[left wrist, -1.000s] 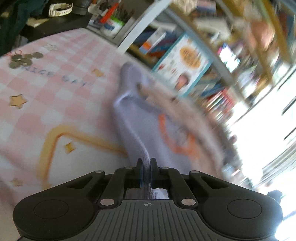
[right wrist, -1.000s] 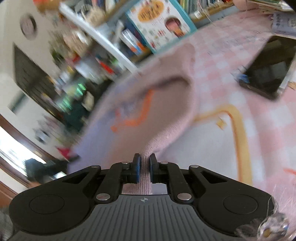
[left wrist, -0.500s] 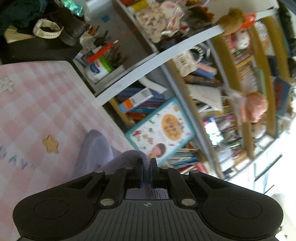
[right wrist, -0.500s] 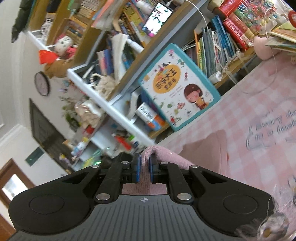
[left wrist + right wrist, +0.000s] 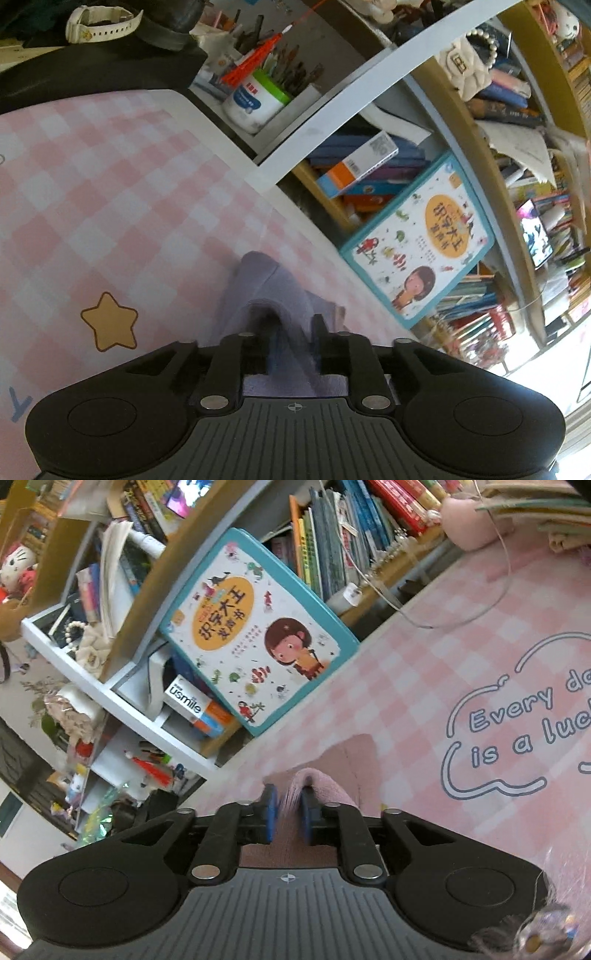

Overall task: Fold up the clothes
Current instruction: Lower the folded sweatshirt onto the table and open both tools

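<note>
A pale pink-lilac knit garment point(image 5: 258, 284) lies bunched on the pink checked tablecloth point(image 5: 92, 206), near the table's far edge. My left gripper point(image 5: 293, 343) is open, its fingers spread either side of a raised fold of the cloth. The same garment shows pink in the right wrist view point(image 5: 351, 764). My right gripper point(image 5: 288, 819) is open a little, blue pads apart, with a fold of the garment loose between them. Most of the garment is hidden under both grippers.
A teal-edged children's book point(image 5: 417, 243) leans on the bookshelf behind the table, as it does in the right wrist view point(image 5: 255, 631). A pen pot point(image 5: 255, 99) and a white watch point(image 5: 99, 26) stand at the left. A cable point(image 5: 461, 602) and printed lettering point(image 5: 517, 716) lie to the right.
Both grippers carried the garment's edge forward and down to the table's far side, then opened; the cloth that was clamped now sits loose between the fingers.
</note>
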Demonstrator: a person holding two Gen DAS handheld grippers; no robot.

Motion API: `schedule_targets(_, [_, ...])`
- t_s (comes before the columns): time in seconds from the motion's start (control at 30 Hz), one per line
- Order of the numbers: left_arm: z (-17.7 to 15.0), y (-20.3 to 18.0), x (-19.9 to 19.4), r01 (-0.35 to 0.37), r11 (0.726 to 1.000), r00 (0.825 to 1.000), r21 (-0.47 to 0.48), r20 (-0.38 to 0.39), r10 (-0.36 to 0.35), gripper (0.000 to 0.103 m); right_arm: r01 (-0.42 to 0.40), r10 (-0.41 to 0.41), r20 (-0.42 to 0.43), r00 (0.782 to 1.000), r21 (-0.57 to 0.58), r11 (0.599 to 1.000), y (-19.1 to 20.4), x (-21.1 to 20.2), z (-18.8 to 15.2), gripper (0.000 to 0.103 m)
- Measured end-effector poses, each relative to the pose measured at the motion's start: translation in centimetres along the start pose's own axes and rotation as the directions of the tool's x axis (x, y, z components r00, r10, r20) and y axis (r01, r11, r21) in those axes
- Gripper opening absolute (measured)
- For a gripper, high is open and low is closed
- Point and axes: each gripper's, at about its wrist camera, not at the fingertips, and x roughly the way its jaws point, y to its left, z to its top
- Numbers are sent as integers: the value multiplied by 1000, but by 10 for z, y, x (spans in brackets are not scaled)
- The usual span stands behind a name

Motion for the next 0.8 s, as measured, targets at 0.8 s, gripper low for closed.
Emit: schedule_targets(0.8, [-28, -53, 33, -303, 550, 939, 778, 146, 311, 23, 274, -284, 66, 957, -538, 797, 26, 18, -11, 15])
